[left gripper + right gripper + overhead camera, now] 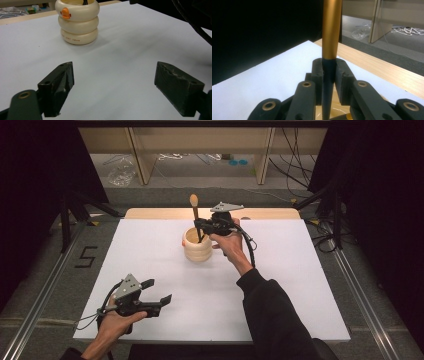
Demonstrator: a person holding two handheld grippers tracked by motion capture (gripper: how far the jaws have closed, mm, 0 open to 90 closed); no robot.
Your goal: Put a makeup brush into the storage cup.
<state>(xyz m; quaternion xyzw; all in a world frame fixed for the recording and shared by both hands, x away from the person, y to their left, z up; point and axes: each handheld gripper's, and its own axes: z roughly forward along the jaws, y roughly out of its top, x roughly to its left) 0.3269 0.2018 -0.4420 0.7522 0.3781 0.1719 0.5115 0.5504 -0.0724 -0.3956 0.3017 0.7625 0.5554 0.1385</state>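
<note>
While the left gripper [159, 291] sits low near the front left corner of the white table [300, 285], its two black jaws stand wide apart with only bare tabletop between them, and in the left gripper view those jaws frame the empty white surface, holding nothing. Up at the far middle of the table, the right gripper [200, 227] is over the cream holder [197, 246], a pot built like three stacked rings with a small orange beak on its side, seen clearly in the left gripper view [78, 21]. And look at that grip: in the right gripper view the pads [318, 72] are clamped tight on the brush [331, 30], pinching the dark lower part of its handle right where it meets the golden section. From above, the brush [194, 211] stands nearly upright, its lower end down inside the holder's mouth and its rounded tan tip poking well above the rim. The holder rests on the table, well apart from the left gripper. A dark sleeve [270, 315] runs back from the right hand toward the near edge.
</note>
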